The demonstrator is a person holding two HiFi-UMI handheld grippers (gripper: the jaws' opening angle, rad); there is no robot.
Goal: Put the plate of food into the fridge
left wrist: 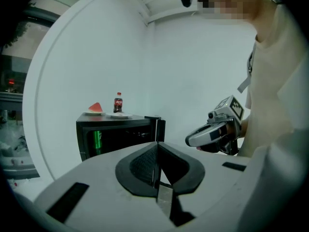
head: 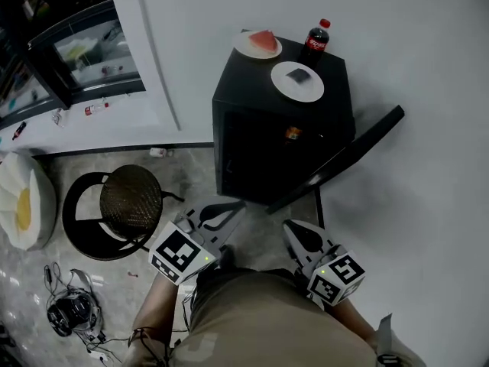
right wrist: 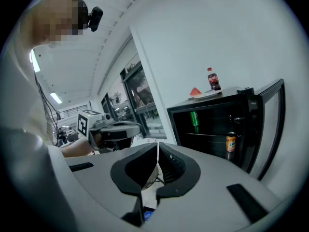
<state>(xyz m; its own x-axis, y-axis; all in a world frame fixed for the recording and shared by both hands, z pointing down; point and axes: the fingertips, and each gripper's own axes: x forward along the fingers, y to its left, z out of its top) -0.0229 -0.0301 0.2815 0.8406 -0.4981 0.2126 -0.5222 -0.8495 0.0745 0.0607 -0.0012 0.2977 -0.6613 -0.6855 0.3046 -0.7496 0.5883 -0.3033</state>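
A black mini fridge stands against the white wall with its door swung open to the right. On its top sit a plate with a watermelon slice, a white plate with a dark piece of food and a cola bottle. My left gripper and right gripper are held low, in front of the fridge and apart from it. Both are shut and hold nothing. The left gripper view shows the fridge ahead with the watermelon plate. In the right gripper view the fridge interior holds a green can.
A round black stool stands on the floor left of my grippers. A white and yellow cushion lies far left, with headphones and cables near it. An orange drink bottle stands on a lower fridge shelf.
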